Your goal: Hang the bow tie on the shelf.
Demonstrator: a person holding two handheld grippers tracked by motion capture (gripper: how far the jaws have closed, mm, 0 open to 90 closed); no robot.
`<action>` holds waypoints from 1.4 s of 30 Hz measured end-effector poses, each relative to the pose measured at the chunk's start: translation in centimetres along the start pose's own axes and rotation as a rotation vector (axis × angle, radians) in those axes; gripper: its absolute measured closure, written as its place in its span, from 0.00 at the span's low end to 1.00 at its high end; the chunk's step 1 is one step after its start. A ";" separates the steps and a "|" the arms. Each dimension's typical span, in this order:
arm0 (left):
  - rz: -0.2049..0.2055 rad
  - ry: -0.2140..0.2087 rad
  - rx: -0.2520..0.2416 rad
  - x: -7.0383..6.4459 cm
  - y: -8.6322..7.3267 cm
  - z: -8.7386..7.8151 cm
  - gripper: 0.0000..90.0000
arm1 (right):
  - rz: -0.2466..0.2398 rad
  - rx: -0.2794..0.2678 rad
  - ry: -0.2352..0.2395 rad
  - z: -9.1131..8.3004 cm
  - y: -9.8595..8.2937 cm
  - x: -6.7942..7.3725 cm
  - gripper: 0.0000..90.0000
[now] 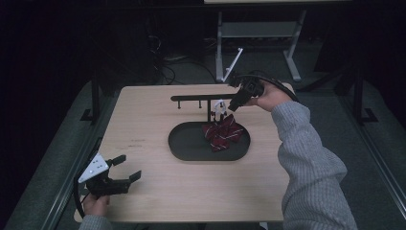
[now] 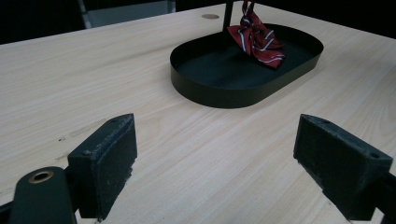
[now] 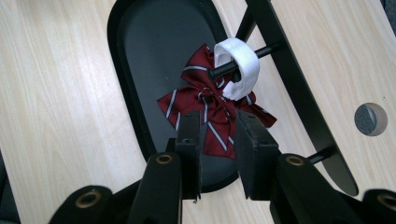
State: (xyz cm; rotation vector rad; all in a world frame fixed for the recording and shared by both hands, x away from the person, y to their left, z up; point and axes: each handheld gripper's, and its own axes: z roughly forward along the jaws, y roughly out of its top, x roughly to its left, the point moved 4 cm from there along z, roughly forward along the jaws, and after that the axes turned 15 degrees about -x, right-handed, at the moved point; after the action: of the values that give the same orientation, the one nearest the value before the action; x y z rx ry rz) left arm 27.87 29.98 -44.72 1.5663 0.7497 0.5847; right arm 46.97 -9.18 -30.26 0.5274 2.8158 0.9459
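A dark red striped bow tie [image 1: 221,133] hangs by its white band [image 1: 220,106] from a peg of a black rack [image 1: 196,97] that stands over a black oval tray [image 1: 186,154]. In the right gripper view the band [image 3: 243,65] loops over the peg [image 3: 271,49], with the bow tie [image 3: 205,95] below it above the tray [image 3: 140,60]. My right gripper [image 1: 234,106] is just right of the band; its jaws [image 3: 218,119] stand narrowly open over the bow's tail, not clamped. My left gripper [image 1: 130,166] rests wide open near the front left corner [image 2: 215,158], facing the tray [image 2: 219,95] and bow tie [image 2: 256,35].
A round cable hole [image 3: 371,119] sits in the tabletop beyond the rack, also seen as a round cable hole [image 2: 210,16] from the left gripper. Behind the table stands a grey desk frame [image 1: 220,48] with cables on the floor. Bare wood lies between my left gripper and the tray.
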 end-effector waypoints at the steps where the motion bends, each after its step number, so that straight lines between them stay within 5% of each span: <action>1: 0.000 0.000 -0.001 0.0 0.0 0.0 0.15 | 0.001 -0.001 0.000 -0.1 0.0 0.1 0.79; 16: 0.009 -0.005 0.010 -0.1 0.0 0.0 0.15 | 0.005 -0.057 0.001 -1.1 -1.6 1.2 0.73; 42: 0.014 -0.006 0.018 -0.2 -0.1 0.0 0.15 | 0.029 -0.058 0.007 -1.4 -6.9 4.0 0.65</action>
State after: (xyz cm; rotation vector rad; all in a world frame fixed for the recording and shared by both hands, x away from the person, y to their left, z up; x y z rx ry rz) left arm 27.74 29.78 -44.77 1.5908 0.7420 0.5852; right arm 40.97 -13.60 -33.32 0.5599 2.7845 1.0332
